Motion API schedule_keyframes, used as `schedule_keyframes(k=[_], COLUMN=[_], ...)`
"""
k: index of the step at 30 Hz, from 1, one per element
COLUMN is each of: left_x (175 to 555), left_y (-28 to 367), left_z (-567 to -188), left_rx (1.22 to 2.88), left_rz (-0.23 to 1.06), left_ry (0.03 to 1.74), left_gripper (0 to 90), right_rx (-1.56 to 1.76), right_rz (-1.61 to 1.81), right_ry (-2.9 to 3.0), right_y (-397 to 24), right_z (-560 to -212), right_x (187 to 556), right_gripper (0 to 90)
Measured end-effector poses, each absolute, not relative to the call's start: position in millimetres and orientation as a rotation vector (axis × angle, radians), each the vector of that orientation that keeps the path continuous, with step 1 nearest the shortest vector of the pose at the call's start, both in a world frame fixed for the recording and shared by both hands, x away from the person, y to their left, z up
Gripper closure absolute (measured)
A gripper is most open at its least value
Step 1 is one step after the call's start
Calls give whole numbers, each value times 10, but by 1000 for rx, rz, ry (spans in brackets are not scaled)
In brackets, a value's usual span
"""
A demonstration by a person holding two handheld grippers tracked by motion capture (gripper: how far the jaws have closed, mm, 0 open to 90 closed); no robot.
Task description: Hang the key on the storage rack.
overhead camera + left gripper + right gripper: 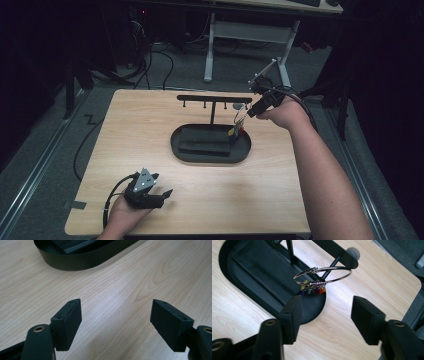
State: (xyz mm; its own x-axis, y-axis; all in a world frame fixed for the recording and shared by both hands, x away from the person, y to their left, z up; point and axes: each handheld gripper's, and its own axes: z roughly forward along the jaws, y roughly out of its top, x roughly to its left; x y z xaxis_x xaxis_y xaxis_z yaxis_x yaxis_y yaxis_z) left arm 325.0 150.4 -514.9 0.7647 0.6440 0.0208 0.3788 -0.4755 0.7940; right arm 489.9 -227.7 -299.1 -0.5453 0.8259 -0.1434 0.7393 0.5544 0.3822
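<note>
Bracelet hanging on the rack, both tools empty.

The silver bracelet [323, 275], with small coloured charms, hangs from a peg at the right end of the black rack [215, 98], above the dark oval tray [210, 152]. The right gripper [325, 315] sits just beside it, jaws apart, nothing between them. The left gripper [116, 322] rests wide open over the wooden table [150, 125], near the front edge.

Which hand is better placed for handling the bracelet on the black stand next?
The right gripper: it is open just beside the bracelet hanging on the stand. The left gripper rests far away near the table's front edge.
</note>
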Motion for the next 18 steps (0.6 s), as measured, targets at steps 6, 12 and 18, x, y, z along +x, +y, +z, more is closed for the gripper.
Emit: schedule_keyframes(k=[6, 12, 18], left_x=[3275, 3295, 3296], left_y=[1461, 1435, 1413], left_z=[-5150, -5151, -5160], left_rx=[2120, 2111, 2119], left_rz=[383, 368, 365], left_ry=[753, 752, 749], left_gripper=[253, 251, 250], right_rx=[1262, 1261, 1272], right_rz=[458, 506, 631], right_ry=[2456, 2393, 2327], right_y=[-2341, -2465, -2557], right_z=[-3093, -3302, -3510], right_x=[4680, 4444, 4209], right_gripper=[335, 310, 293])
